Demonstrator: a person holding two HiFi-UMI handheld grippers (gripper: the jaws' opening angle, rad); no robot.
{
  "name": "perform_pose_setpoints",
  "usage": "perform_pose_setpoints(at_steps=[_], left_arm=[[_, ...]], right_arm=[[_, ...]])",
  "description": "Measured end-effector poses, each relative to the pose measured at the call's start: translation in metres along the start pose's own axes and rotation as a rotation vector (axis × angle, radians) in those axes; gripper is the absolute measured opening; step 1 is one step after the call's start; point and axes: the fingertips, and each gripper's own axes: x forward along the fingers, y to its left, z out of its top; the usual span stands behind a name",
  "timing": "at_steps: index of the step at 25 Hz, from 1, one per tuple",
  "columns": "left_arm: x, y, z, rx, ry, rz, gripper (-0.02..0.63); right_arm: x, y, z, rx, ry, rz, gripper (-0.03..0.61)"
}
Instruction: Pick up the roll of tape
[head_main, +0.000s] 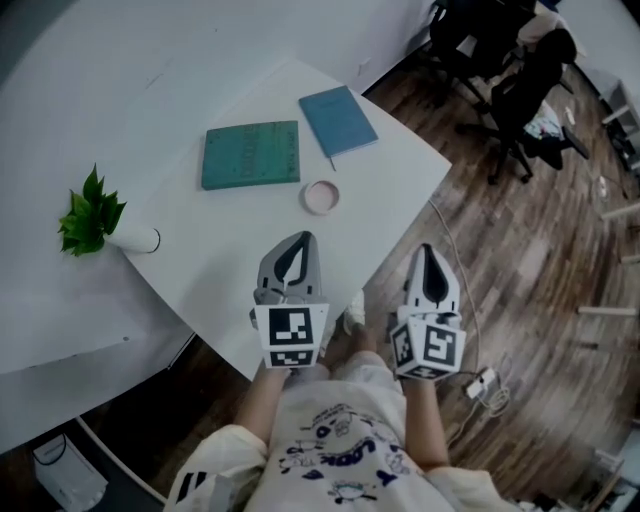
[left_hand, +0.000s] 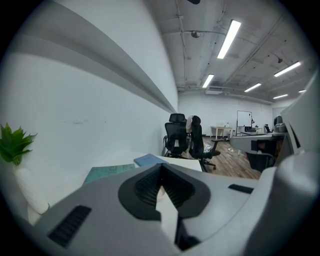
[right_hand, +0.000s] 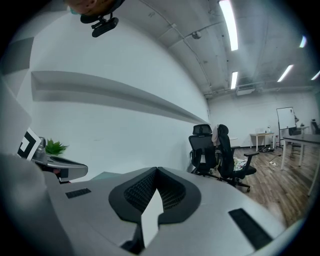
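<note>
The roll of tape (head_main: 321, 197), a small pinkish ring, lies flat on the white table (head_main: 220, 250) just in front of a green book (head_main: 250, 155) and a blue book (head_main: 338, 120). My left gripper (head_main: 299, 240) hangs over the table's near part, a short way short of the tape, shut and empty. My right gripper (head_main: 428, 252) is beside it over the table's near right edge, also shut with nothing in it. In the left gripper view the closed jaws (left_hand: 161, 169) hide the tape; the green book (left_hand: 107, 172) and blue book (left_hand: 149, 159) show beyond.
A small green plant (head_main: 90, 215) in a white pot lies at the table's left side. Black office chairs (head_main: 520, 80) stand on the wood floor beyond the table's far right corner. A cable and power strip (head_main: 485, 385) lie on the floor by my right side.
</note>
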Motion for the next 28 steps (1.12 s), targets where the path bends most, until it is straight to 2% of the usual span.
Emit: perform_pose_setpoints(at_steps=[6,12,15,25,28], left_arm=[[0.037,0.000,-0.025,0.018,0.100,0.055,0.002],[0.074,0.006,-0.042,0.015,0.176,0.113,0.002],[0.093,0.005,-0.050,0.019,0.204,0.097,0.002],[0.145,-0.017,-0.092,-0.001,0.361,-0.033,0.002],[0.155,-0.022,-0.104,0.003,0.402,-0.056,0.039]], right_arm=[[0.041,-0.018,-0.013,0.018,0.054,0.051,0.000],[0.086,-0.031,-0.028,-0.013,0.116,0.117,0.000],[0.105,-0.038,-0.037,-0.016,0.141,0.132,0.000],[0.150,-0.045,-0.067,-0.017,0.219,0.187,0.000],[0.159,-0.044,-0.073,-0.010,0.241,0.191,0.000]])
